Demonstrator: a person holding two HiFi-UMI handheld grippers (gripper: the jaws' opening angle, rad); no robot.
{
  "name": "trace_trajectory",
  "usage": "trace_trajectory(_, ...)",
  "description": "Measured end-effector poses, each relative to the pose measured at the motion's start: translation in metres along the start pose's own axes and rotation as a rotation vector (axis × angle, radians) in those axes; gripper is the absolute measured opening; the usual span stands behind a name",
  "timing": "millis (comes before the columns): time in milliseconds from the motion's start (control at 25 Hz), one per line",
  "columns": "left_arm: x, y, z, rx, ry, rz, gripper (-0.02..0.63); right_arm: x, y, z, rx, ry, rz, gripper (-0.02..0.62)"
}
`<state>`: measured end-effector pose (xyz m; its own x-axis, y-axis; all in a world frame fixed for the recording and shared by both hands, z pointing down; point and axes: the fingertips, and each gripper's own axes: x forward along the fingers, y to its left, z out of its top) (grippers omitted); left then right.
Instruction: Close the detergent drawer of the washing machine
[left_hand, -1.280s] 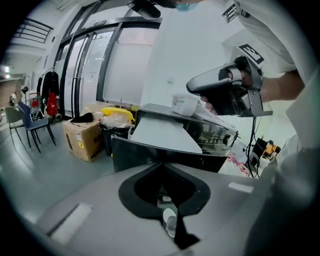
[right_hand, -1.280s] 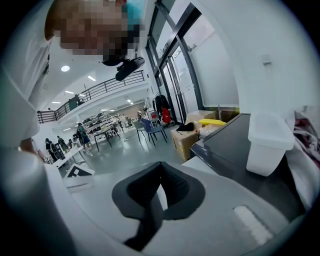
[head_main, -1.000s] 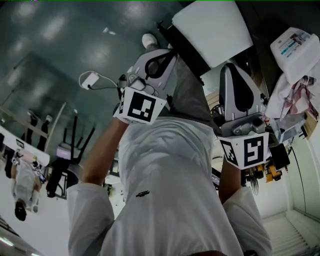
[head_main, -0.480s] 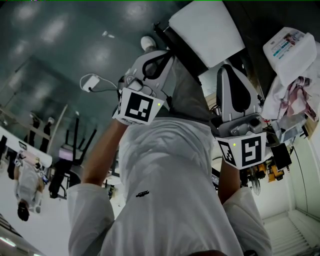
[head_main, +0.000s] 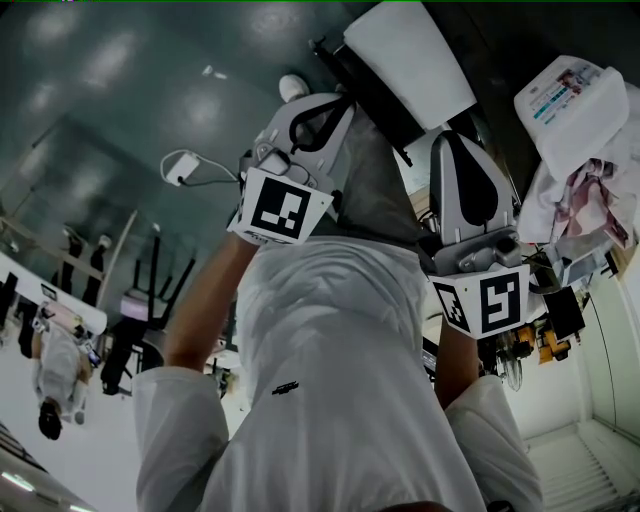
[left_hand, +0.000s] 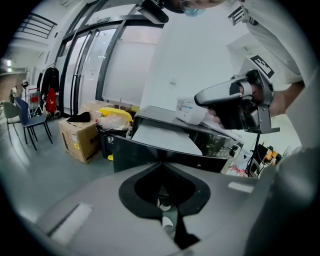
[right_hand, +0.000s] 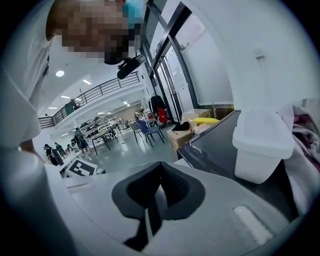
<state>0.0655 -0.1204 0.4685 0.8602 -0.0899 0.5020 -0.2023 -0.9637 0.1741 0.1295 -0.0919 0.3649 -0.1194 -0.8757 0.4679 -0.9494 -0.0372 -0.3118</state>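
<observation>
Both grippers are held up in front of the person's white shirt in the head view. My left gripper (head_main: 298, 105) is shut with nothing between its jaws; its own view shows the jaws (left_hand: 162, 196) meeting. My right gripper (head_main: 462, 140) is also shut and empty (right_hand: 157, 199), and it shows in a hand in the left gripper view (left_hand: 235, 100). The dark washing machine (left_hand: 150, 155) stands ahead, with a pale slab (left_hand: 165, 137) on top. I cannot make out the detergent drawer. Neither gripper touches the machine.
A white plastic box (right_hand: 262, 145) and crumpled cloth (head_main: 590, 190) sit on the machine's dark top. A cardboard box (left_hand: 79, 137), a bin with yellow bags (left_hand: 114, 122) and a chair (left_hand: 27, 120) stand beyond. People and tables are far off (right_hand: 80, 142).
The left gripper has lifted slightly and the right has edged up a little. The white slab and box have drifted in the head view. Both stay shut.
</observation>
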Motion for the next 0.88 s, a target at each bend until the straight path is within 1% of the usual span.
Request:
trace_trajectory(240, 0.022, 0.001, 0.02, 0.005, -0.022, -0.003, 0.018, -0.004, -0.015, 0.002, 0.018, -0.006, -0.007, -0.008)
trace_trajectory(520, 0.043, 0.004, 0.033, 0.014, -0.029, 0.002, 0.018, -0.011, -0.036, 0.003, 0.035, -0.014, -0.019, -0.008)
trace_trajectory(640, 0.054, 0.006, 0.04, 0.017, -0.033, 0.005, 0.019, -0.013, -0.04, 0.003, 0.024, -0.016, -0.001, -0.008)
trace_trajectory(760, 0.062, 0.008, 0.047, 0.019, -0.047, 0.008, 0.019, -0.013, -0.039, 0.004, 0.001, -0.016, 0.037, -0.008)
trace_trajectory(880, 0.068, 0.009, 0.051, -0.007, -0.04, 0.009, 0.018, -0.012, -0.037, 0.006, -0.032, -0.016, 0.066, -0.008)
